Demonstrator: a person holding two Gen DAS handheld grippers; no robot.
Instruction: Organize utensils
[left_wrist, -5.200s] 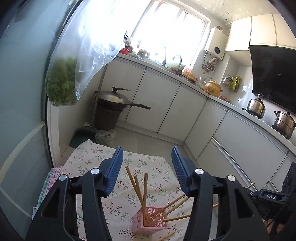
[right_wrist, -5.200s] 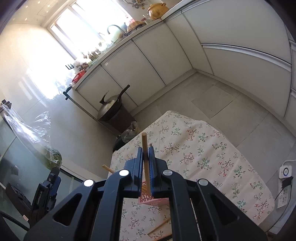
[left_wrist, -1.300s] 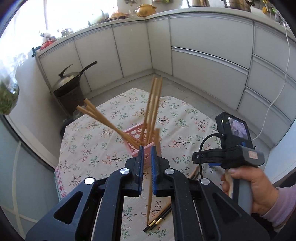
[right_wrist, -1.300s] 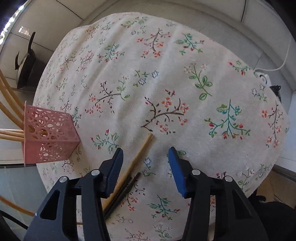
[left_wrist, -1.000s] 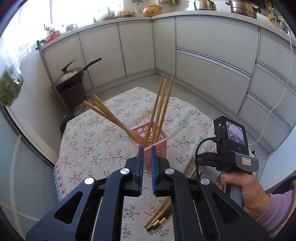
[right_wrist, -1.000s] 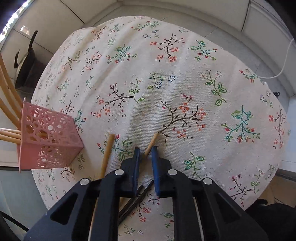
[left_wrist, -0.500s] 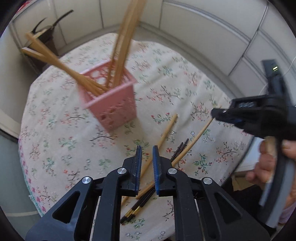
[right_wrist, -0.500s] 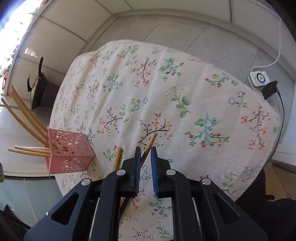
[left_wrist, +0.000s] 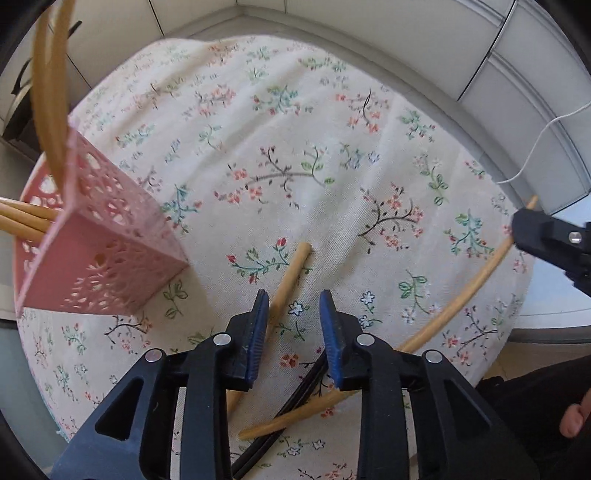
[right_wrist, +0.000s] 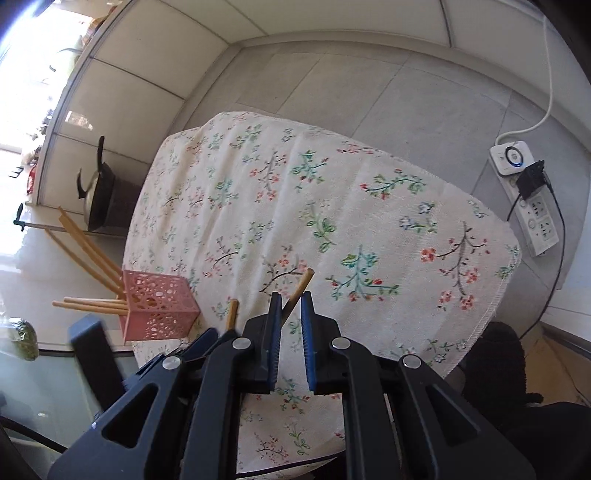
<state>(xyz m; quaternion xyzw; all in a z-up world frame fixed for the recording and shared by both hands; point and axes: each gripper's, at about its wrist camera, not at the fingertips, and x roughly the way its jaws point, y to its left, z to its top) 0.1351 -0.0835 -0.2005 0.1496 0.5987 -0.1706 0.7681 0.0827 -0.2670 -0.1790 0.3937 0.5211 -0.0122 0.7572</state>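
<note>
The left tongs (left_wrist: 291, 310) point steeply down at the bench (left_wrist: 332, 110), which is covered with a flowered cloth, and their jaws have just been opening; they stand partly open now and grip nothing. A wooden chopstick (left_wrist: 286, 282) lies on the cloth just beside the left jaw and runs under it, not pressed by either pad. Under the right jaw lie dark chopsticks (left_wrist: 295, 402). To the left of these tongs stands the pink basket (left_wrist: 103, 266) with several wooden chopsticks leaning out of it. The right tongs (right_wrist: 288, 308) are closed on another wooden chopstick (right_wrist: 301, 284), whose free end sticks out forward above the cloth. In the left wrist view this chopstick slopes up from the cloth to the right tongs at the right edge. From the right tongs the pink basket is to the left.
</note>
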